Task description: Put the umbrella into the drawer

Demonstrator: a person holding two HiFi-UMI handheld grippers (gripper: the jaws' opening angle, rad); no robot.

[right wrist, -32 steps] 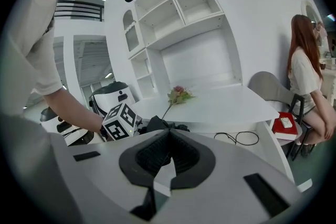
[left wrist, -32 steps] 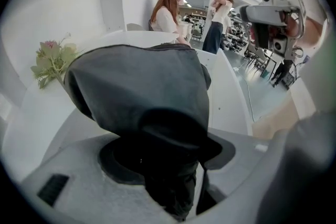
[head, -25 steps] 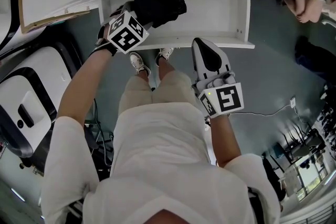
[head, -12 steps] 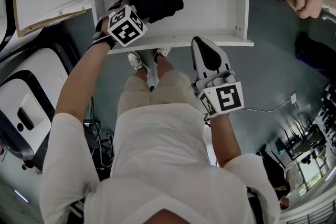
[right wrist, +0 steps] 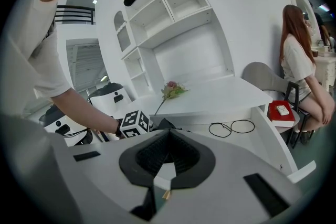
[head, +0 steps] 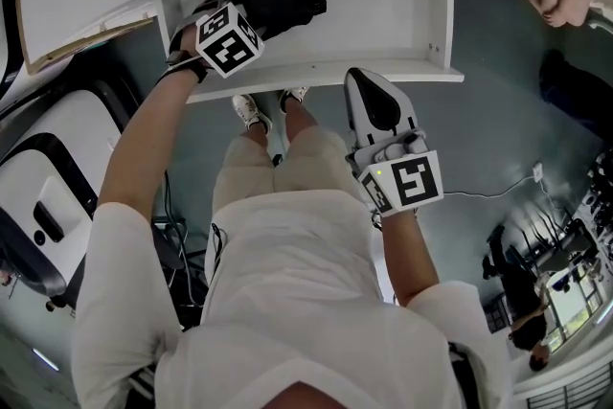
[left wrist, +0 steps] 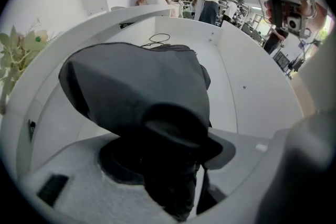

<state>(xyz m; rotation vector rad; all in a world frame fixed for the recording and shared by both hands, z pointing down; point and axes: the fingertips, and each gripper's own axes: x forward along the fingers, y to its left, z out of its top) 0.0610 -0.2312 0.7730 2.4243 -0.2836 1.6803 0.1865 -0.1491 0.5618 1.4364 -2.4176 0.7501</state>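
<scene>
**A:** Where is the umbrella?

**B:** The black folded umbrella (head: 280, 0) is at the left end of the open white drawer (head: 383, 29); whether it touches the drawer floor cannot be told.

**A:** What holds it?

**B:** The left gripper (left wrist: 168, 165) points steeply down into the drawer; its jaws pinch the umbrella's dark fabric.

**A:** And the other one?

**B:** The right gripper (head: 362, 83) hangs just outside the drawer front, close to the person's waist; its jaws are pressed together, nothing between them.
</scene>
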